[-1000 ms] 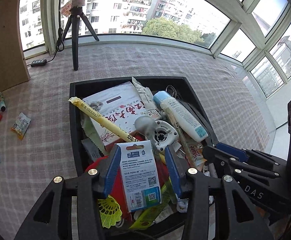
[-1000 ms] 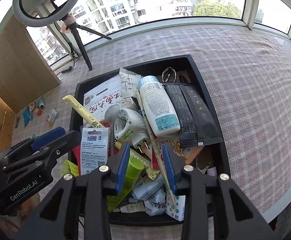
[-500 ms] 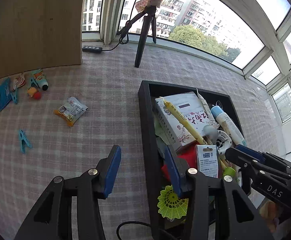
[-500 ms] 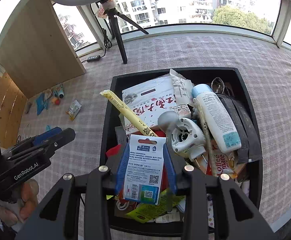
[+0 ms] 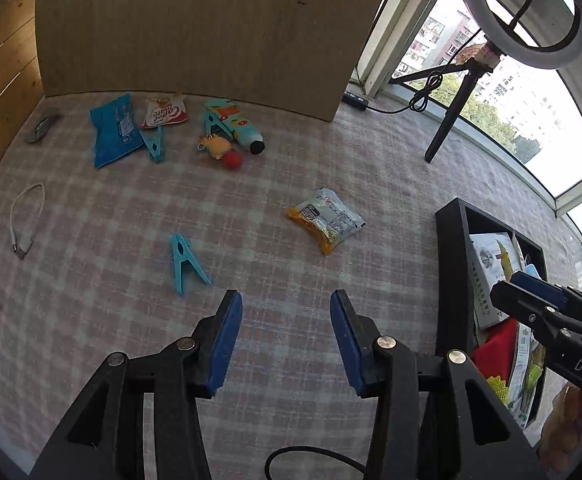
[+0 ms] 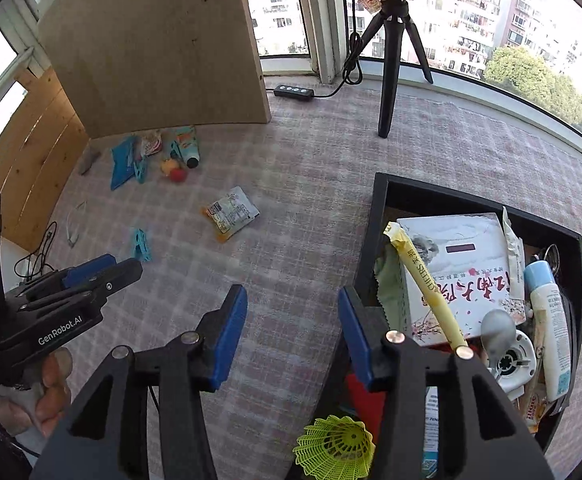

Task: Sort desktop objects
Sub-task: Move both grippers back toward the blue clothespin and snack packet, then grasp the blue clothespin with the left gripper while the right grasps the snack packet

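checkered cloth (image 5: pixel 291 168) holds few sorted items upper left; black tray (image 6: pixel 375 240) stays crammed; left gripper (image 5: pixel 285 338) and right gripper (image 6: pixel 293 334) gape, empty.

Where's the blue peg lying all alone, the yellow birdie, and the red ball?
blue clothespin (image 5: pixel 185 262), left wrist view, its middle.
yellow shuttlecock (image 6: pixel 337 446), right wrist view, mesh skirt.
red ball (image 5: pixel 232 160), left wrist view, centre.
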Demonstrator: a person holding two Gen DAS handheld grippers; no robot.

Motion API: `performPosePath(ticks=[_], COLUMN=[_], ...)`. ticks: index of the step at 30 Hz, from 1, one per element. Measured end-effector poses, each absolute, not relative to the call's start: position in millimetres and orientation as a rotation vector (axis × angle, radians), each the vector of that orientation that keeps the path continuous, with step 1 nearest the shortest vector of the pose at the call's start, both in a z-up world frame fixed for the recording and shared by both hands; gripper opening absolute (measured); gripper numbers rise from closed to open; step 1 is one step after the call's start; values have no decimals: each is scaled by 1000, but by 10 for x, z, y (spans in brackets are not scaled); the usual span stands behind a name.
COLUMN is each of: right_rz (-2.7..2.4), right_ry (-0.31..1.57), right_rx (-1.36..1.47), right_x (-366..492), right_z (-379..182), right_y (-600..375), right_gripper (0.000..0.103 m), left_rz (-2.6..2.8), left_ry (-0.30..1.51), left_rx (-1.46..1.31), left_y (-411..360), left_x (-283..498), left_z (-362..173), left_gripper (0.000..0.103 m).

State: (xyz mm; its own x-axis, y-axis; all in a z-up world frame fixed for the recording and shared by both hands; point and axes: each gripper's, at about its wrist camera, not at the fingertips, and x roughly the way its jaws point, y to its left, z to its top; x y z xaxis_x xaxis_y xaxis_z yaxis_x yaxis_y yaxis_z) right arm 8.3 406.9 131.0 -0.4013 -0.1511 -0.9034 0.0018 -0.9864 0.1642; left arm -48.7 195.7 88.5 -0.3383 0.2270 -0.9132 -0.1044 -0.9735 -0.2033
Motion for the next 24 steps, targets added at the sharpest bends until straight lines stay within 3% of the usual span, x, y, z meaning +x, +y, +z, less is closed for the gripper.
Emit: performPosePath(ticks=[3,13,24], right_rz=[-2495,-2306,-2181], right_ry=[-132,57,120], right_rx=[1685,1839,1900], right_x=[-164,-934,-1324], right_z=[1225,691,281], right_y=[3854,3319,3096], right_gripper=[55,55,56], left_rz=[2445,2433,2391], left_ry=[-183,-277,-283], left_rx=[-1736,-1894,-1953], left_y=[1734,1432,1548], left_x=[-611,-957,-1031], left_z=[739,292,67], left_gripper=[44,44,44])
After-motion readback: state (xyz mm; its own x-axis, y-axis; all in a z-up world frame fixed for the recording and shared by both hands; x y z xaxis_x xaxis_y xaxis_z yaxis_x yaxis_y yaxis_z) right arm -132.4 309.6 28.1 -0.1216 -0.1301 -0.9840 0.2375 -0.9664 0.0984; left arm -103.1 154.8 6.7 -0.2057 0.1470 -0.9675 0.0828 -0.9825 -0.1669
